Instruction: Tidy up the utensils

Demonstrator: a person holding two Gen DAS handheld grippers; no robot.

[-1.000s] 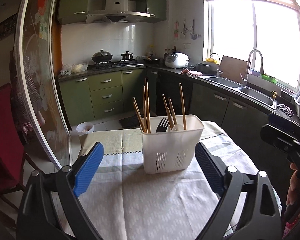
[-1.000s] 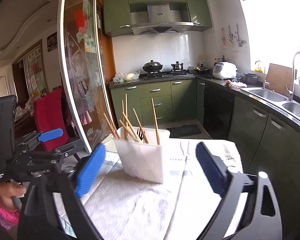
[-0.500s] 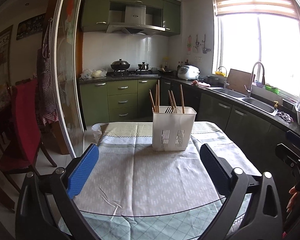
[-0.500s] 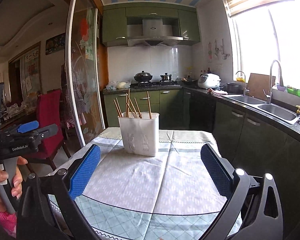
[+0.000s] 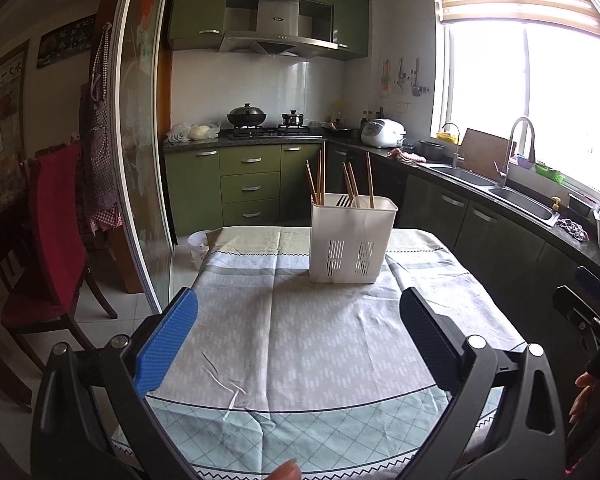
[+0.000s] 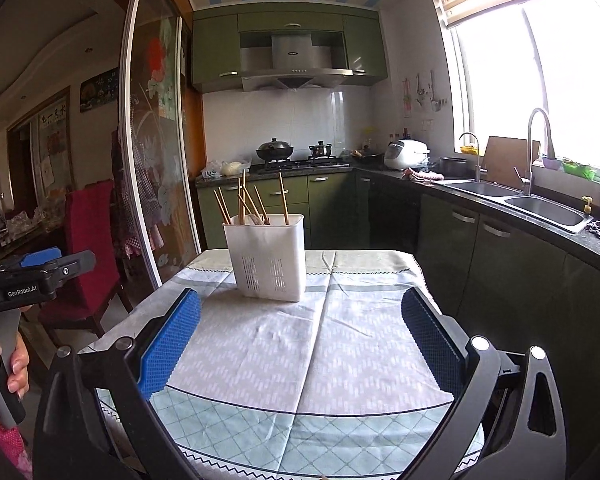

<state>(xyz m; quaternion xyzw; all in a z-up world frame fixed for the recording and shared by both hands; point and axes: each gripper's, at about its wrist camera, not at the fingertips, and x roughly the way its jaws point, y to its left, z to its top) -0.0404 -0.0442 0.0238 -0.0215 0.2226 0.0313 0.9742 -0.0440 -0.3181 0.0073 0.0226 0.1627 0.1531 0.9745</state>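
A worktop (image 5: 300, 344) draped in a pale grey-and-mint patterned cloth fills the lower centre of both views, bare apart from a white slotted plastic utensil caddy (image 5: 352, 240) standing upright towards its far end. Wooden chopsticks (image 5: 320, 180) lean in the caddy's left and right compartments, with the dark tines of a fork (image 5: 342, 201) and a pale spoon-like piece between them; nothing loose shows on the cloth, so the sorting looks finished or nearly so. The left gripper (image 5: 298, 344) and right gripper (image 6: 302, 344) each hang at the near edge, blue pads wide apart and holding nothing. Against the frames a second earlier, both have drawn well back from the caddy, which now sits smaller and higher in frame.
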